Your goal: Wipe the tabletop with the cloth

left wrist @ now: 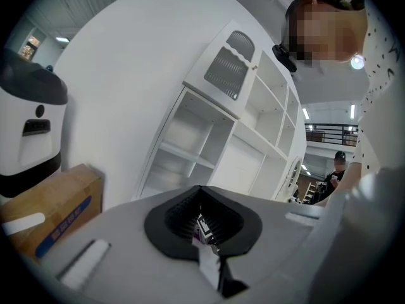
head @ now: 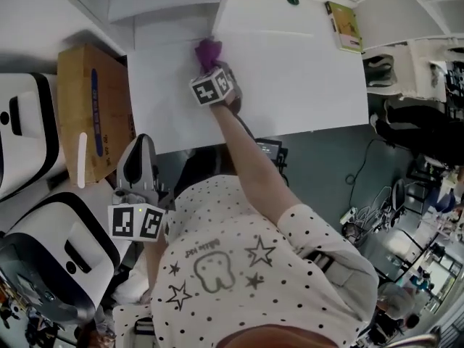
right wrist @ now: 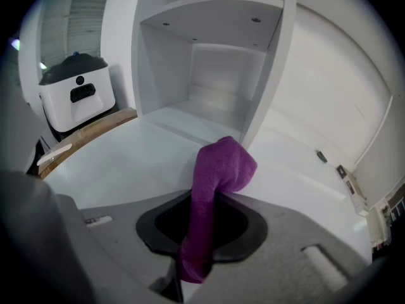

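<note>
Looking down from the head view, I take the white tabletop [head: 304, 78] first. It spreads wide ahead of me, and my right arm reaches to its far left corner, I judge so that the wipe can start at the back edge and be drawn toward me. Behind it stands the white shelving [right wrist: 209, 62], and the open bay facing the right gripper shows nothing inside. Left of the table sits a cardboard box [head: 90, 114] with its top closed, so whatever it holds is hidden from me. The left gripper [head: 138, 158] hangs low beside my body, well apart from the table, with its jaws together on nothing, parked there, I reckon, to keep clear of the wiping path. The right gripper [head: 212, 64] is clamped on the purple cloth [right wrist: 218, 170], which runs up between the jaws and folds over in a bunch at the tips, near the shelf upright; whether it presses the surface I cannot tell. A thin booklet [head: 344, 26] lies at the far right edge
</note>
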A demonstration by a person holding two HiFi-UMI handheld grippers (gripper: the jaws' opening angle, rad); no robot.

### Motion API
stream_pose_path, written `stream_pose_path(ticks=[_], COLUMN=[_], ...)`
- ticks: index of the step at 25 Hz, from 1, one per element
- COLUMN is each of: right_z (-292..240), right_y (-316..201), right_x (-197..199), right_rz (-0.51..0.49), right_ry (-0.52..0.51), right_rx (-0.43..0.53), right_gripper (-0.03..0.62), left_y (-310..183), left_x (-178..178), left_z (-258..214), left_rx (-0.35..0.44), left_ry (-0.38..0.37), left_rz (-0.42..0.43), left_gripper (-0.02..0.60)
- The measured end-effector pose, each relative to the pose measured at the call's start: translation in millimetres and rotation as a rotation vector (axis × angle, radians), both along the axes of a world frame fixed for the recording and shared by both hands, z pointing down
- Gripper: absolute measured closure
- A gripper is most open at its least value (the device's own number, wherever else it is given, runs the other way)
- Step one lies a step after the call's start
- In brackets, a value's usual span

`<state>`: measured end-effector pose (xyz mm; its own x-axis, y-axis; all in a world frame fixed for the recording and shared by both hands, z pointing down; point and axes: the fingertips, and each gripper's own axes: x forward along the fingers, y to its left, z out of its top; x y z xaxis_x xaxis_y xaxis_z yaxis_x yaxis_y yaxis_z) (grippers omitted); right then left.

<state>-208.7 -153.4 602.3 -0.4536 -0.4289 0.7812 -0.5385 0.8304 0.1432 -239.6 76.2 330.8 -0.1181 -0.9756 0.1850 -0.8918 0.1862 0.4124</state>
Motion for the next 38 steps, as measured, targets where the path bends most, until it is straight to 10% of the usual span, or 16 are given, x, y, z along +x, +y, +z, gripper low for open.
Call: stream_pose_path(ticks=[13, 28, 38], right_z=[6, 1, 2], right_y=[10, 10, 7], right_x=[-26, -11, -16], right_rz=[-0.037, -0.121, -0.075], right_ry=[0.009, -0.056, 0.01], right_rx=[0.012, -0.041, -0.019], right_gripper=[0.53, 0.526, 0.526], left_y=[20, -11, -5], left_x=[-19, 58, 23], left_z=[9, -1, -25], left_rx=[0.003, -0.01, 0.019], left_ry=[0.014, 0.003, -0.027], left_rz=[-0.042, -0.012, 0.05], left_gripper=[0.597, 0.597, 0.597])
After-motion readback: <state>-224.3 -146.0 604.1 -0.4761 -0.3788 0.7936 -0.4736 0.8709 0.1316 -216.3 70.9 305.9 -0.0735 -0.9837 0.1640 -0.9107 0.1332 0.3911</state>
